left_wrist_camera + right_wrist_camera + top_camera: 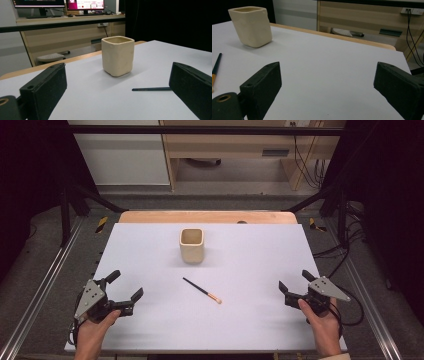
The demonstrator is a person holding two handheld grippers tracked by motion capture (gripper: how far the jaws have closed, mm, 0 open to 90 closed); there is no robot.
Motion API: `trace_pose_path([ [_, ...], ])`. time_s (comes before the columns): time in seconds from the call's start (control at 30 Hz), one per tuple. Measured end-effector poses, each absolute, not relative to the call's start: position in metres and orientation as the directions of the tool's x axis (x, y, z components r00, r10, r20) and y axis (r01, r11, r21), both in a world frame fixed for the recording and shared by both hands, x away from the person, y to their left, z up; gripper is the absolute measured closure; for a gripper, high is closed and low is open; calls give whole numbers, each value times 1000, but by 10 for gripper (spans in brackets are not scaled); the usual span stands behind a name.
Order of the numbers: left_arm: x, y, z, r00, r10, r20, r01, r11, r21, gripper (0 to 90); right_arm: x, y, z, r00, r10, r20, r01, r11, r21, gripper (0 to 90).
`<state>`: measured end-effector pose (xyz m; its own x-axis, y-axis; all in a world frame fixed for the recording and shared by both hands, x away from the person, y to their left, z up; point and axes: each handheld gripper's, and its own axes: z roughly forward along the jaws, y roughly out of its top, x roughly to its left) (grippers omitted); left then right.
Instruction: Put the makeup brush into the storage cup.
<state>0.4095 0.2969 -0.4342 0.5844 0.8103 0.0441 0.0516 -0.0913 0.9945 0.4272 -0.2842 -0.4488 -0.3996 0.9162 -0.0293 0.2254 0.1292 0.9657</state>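
A cream square cup [191,245] stands upright on the white table top [250,250], toward the back middle. A thin dark brush [201,290] with a pale tip lies flat in front of it, pointing toward the near right. My left gripper [125,285] rests at the near left, open and holding nothing. My right gripper [296,281] sits at the near right, also open with nothing between its jaws. The left gripper view shows the cup [117,55] and the brush handle [151,88] ahead. In the right gripper view the cup [251,26] and the brush [215,70] are at the left.
A wooden table edge [207,216] shows behind the white top. Metal rails [45,285] run along both sides, and cables [345,250] lie on the floor at the right. A desk with monitors [60,3] stands beyond the table.
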Motion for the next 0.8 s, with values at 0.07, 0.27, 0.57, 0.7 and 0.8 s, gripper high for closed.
trace_pose_path([
  [0.07,408,298,-434,583,811,48,47,-92,995,8,427,-284,-449,-399,916,-25,226,125,966,69],
  [0.27,408,298,-433,589,806,48,31,-83,996,8,425,-284,-447,-399,917,-17,211,110,971,58],
  [0.57,407,294,-433,604,795,54,20,-83,996,4,421,-284,-440,-437,899,-23,147,97,984,34],
  [0.7,407,293,-433,604,795,58,23,-91,996,4,422,-273,-435,-456,889,-30,166,118,979,42],
  [0.8,406,293,-434,601,797,61,25,-95,995,4,423,-259,-424,-496,867,-51,184,162,970,60],
])
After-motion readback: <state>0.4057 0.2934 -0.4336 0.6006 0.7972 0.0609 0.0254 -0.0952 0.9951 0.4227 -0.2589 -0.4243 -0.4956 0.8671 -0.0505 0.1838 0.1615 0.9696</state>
